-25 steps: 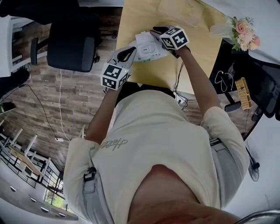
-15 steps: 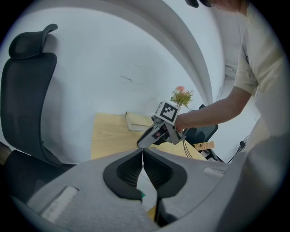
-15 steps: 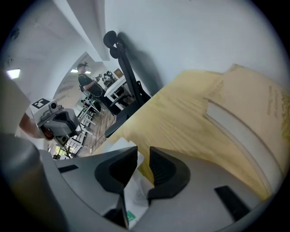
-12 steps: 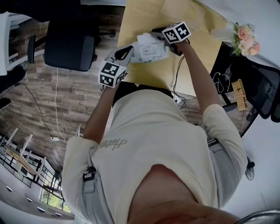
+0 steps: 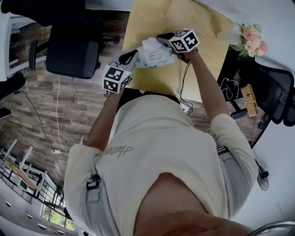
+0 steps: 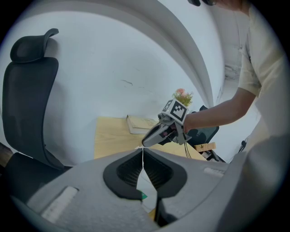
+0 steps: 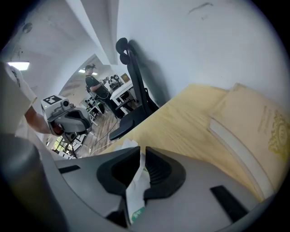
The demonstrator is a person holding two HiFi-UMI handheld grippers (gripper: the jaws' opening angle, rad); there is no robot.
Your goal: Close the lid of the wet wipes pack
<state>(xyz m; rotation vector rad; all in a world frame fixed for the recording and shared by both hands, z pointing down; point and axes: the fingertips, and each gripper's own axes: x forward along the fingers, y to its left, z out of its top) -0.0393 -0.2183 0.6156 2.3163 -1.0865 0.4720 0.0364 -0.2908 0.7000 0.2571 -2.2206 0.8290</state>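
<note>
Worktop (image 5: 156, 79) lies bare around the book (image 5: 191, 14); the wipes pack (image 5: 154, 54) blocks its near side, flowers (image 5: 252, 36) its right.

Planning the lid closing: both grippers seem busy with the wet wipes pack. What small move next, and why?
Probably lower the wet wipes pack onto the table. The left gripper and right gripper are each shut on an edge of it, seemingly lifted, so neither is free to press the lid.

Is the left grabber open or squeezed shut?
Shut. In the left gripper view, the left hand-held gripper has its jaws pinched on the thin white edge of the wet wipes pack.
</note>
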